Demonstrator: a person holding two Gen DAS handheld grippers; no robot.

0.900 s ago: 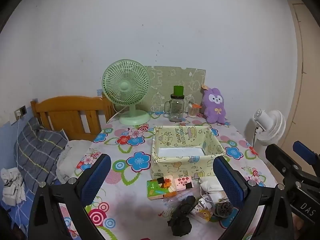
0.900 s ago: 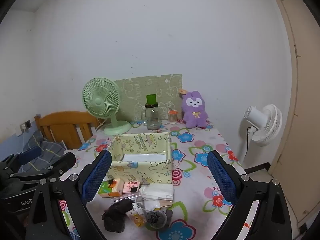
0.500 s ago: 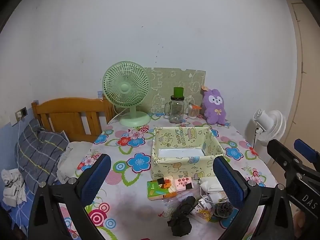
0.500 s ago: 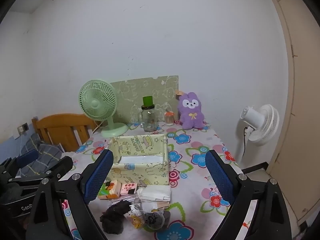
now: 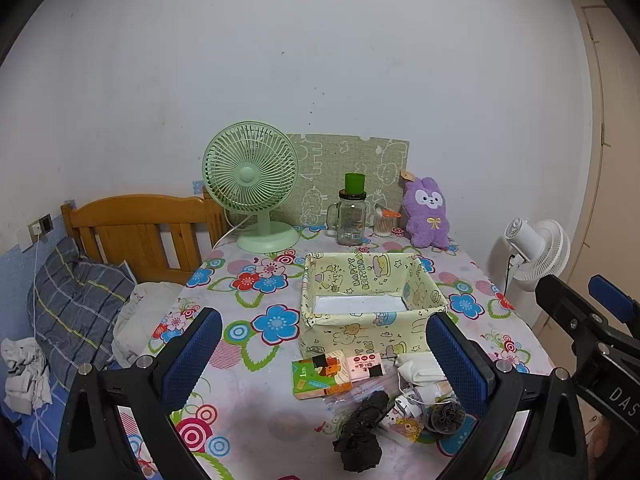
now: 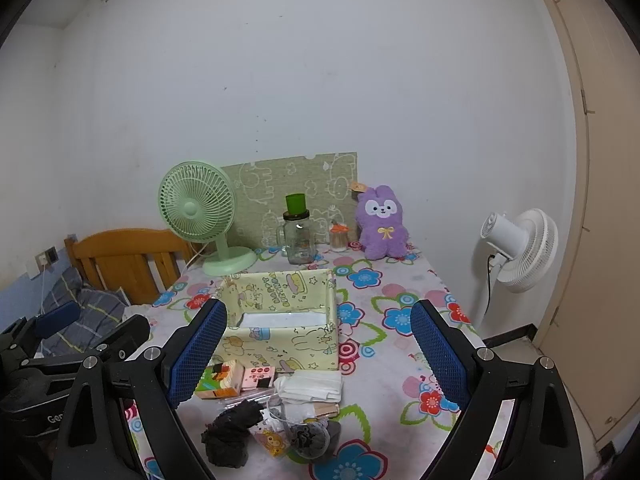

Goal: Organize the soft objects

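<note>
So both tools, left tool (image 5: 322,360) and right tool (image 6: 320,352), hang spread wide and empty above the counter (image 5: 256,408), probably lining up on the soft stuff (image 5: 384,400) heaped just before the empty box (image 5: 372,304).

a: where is the fabric box (image 5: 370,304) placed?

b: at the middle of the table (image 5: 248,396), with the desk fan (image 5: 252,184), glass jar (image 5: 351,216) and plush rabbit (image 5: 425,213) lined up behind it against the wall, fan leftmost and rabbit rightmost.

a: and in front of the box?

b: a tissue packet (image 5: 320,374) and a small carton (image 5: 366,365) are set just before it; folded masks (image 6: 312,385) lie to their right. nearest the table edge, a dark cloth bundle (image 5: 360,432) is found left of a scrunchie (image 5: 444,417).

a: beside the table?

b: a bed (image 5: 80,304) is on the left and a standing fan (image 6: 520,249) on the right.
</note>
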